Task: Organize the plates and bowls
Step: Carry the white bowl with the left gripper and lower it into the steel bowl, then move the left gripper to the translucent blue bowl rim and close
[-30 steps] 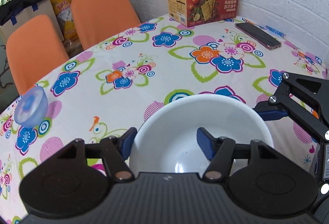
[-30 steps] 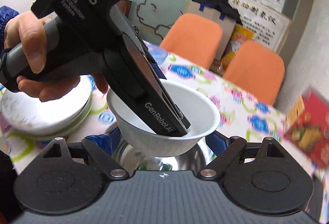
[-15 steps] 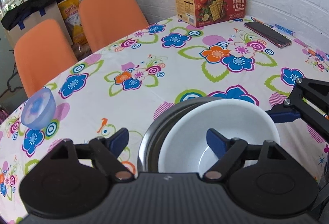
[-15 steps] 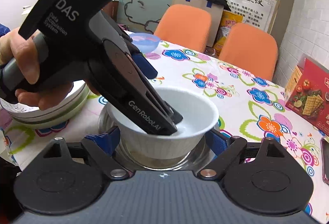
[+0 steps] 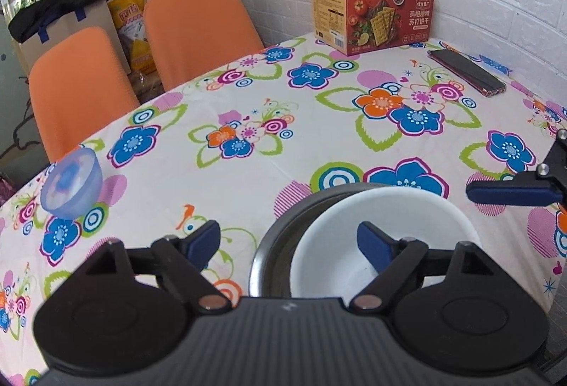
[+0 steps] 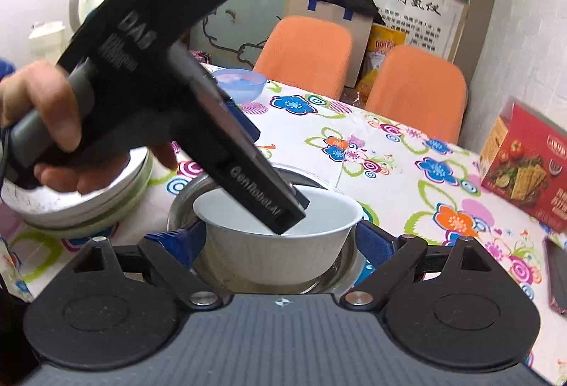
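Observation:
A white bowl (image 5: 340, 226) sits nested inside a steel bowl (image 5: 273, 244) on the flowered table. My left gripper (image 5: 288, 244) is open. Its right finger hangs inside the white bowl, its left finger stands outside the steel rim, and neither presses the wall. From the right wrist view, the white bowl (image 6: 276, 258) and steel bowl (image 6: 184, 201) lie between the jaws of my right gripper (image 6: 280, 239), which are opening. One left-gripper finger (image 6: 283, 208) dips into the bowl. The right gripper's blue finger (image 5: 514, 193) shows apart from the bowls.
A stack of white dishes (image 6: 88, 205) stands left of the bowls, under the hand (image 6: 46, 123). A pale blue bowl (image 5: 71, 187) sits near the table's left edge. A red cracker box (image 5: 375, 14) and a phone (image 5: 466, 72) lie by the wall. Orange chairs (image 5: 198, 28) stand behind.
The white bowl came down into the steel bowl. My left jaws spread and let go of its wall. My right jaws widened a little around the bowls.

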`<state>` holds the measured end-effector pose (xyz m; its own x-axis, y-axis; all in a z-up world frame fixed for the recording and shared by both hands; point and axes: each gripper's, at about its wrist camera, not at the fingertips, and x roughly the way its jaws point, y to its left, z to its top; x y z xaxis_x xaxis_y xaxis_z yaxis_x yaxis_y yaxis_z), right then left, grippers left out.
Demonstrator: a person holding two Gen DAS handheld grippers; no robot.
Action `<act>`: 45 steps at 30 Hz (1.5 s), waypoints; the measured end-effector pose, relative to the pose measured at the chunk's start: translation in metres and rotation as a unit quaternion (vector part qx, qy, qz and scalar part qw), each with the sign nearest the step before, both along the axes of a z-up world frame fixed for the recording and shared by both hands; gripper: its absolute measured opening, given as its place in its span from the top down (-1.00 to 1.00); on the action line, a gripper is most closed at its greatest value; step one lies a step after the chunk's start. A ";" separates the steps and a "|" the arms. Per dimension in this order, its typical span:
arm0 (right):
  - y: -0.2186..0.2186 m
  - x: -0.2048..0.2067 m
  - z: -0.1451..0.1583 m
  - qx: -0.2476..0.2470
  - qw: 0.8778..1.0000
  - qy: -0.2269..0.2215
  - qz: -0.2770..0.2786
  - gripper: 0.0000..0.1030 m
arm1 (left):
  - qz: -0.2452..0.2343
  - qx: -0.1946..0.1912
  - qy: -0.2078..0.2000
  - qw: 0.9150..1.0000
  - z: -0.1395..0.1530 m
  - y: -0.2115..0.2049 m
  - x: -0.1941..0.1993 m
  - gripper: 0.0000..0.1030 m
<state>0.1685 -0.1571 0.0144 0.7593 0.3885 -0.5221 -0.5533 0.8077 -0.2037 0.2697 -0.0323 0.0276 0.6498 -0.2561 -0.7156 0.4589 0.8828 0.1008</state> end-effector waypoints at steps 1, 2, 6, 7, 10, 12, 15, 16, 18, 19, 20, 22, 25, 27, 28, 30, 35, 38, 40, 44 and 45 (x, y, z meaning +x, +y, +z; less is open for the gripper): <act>0.001 -0.004 0.001 -0.007 1.000 -0.011 -0.003 -0.53 | 0.001 -0.001 -0.002 1.000 0.001 0.000 0.000 -0.67; 0.001 -0.007 0.003 -0.014 1.000 -0.020 -0.004 -0.53 | 0.002 -0.002 -0.004 1.000 0.003 0.001 0.000 -0.67; -0.001 -0.023 0.013 -0.007 1.000 -0.029 0.007 -0.53 | 0.009 -0.016 -0.001 1.000 0.009 0.006 -0.001 -0.68; -0.001 -0.027 0.014 -0.009 0.999 -0.032 0.008 -0.54 | 0.010 -0.018 -0.001 1.000 0.010 0.008 -0.002 -0.68; -0.002 -0.033 0.016 -0.015 0.999 -0.039 0.007 -0.54 | 0.014 -0.021 -0.003 1.000 0.012 0.013 -0.007 -0.70; -0.003 -0.034 0.015 -0.018 0.999 -0.037 0.003 -0.54 | 0.018 -0.021 -0.006 1.000 0.013 0.019 -0.011 -0.72; -0.004 -0.034 0.016 -0.012 0.999 -0.029 -0.005 -0.55 | 0.032 -0.019 -0.007 0.999 0.013 0.034 -0.016 -0.72; -0.005 -0.033 0.017 -0.007 1.000 -0.025 -0.006 -0.55 | 0.038 -0.018 -0.007 0.999 0.013 0.042 -0.018 -0.73; -0.005 -0.031 0.018 0.002 1.000 -0.016 -0.005 -0.55 | 0.055 -0.015 -0.009 0.998 0.014 0.061 -0.021 -0.83; -0.004 -0.030 0.020 0.005 1.000 -0.012 -0.003 -0.55 | 0.066 -0.013 -0.012 0.998 0.014 0.072 -0.022 -0.85; -0.003 -0.027 0.021 0.006 1.000 -0.009 -0.001 -0.55 | 0.078 -0.010 -0.013 0.997 0.014 0.084 -0.022 -0.85; 0.003 -0.020 0.023 0.007 1.000 0.001 0.004 -0.55 | 0.103 -0.004 -0.012 0.995 0.014 0.110 -0.021 -0.85; 0.015 -0.003 0.028 0.012 1.000 0.011 0.011 -0.55 | 0.142 -0.001 -0.005 0.990 0.011 0.149 -0.017 -0.85; 0.027 0.012 0.032 0.019 0.999 0.023 0.018 -0.55 | 0.169 0.002 -0.002 0.986 0.008 0.172 -0.012 -0.85; 0.033 0.020 0.034 0.024 0.999 0.028 0.022 -0.55 | 0.185 0.006 -0.003 0.983 0.007 0.184 -0.009 -0.85; 0.048 0.037 0.037 0.033 0.998 0.044 0.034 -0.56 | 0.208 0.021 -0.014 0.978 0.006 0.199 -0.004 -0.85; 0.090 0.075 0.042 0.029 0.995 0.074 0.064 -0.56 | 0.221 0.012 -0.018 0.975 0.005 0.225 0.011 -0.85; 0.112 0.094 0.044 0.014 0.994 0.078 0.075 -0.56 | 0.221 0.003 -0.017 0.975 0.004 0.235 0.024 -0.85; 0.126 0.109 0.046 0.006 0.993 0.081 0.082 -0.56 | 0.219 -0.001 -0.015 0.976 0.003 0.239 0.035 -0.85; 0.151 0.145 0.045 -0.013 0.991 0.098 0.094 -0.56 | 0.218 -0.002 -0.004 0.976 -0.003 0.244 0.060 -0.85; 0.156 0.155 0.043 -0.016 0.990 0.105 0.093 -0.56 | 0.218 -0.001 -0.003 0.976 -0.006 0.246 0.066 -0.85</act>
<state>0.3236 -0.0013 0.0574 0.5495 0.4925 -0.6749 -0.7248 0.6828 -0.0918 0.3358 0.2137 0.0221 0.7015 0.0436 -0.7114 0.0399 0.9942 0.1003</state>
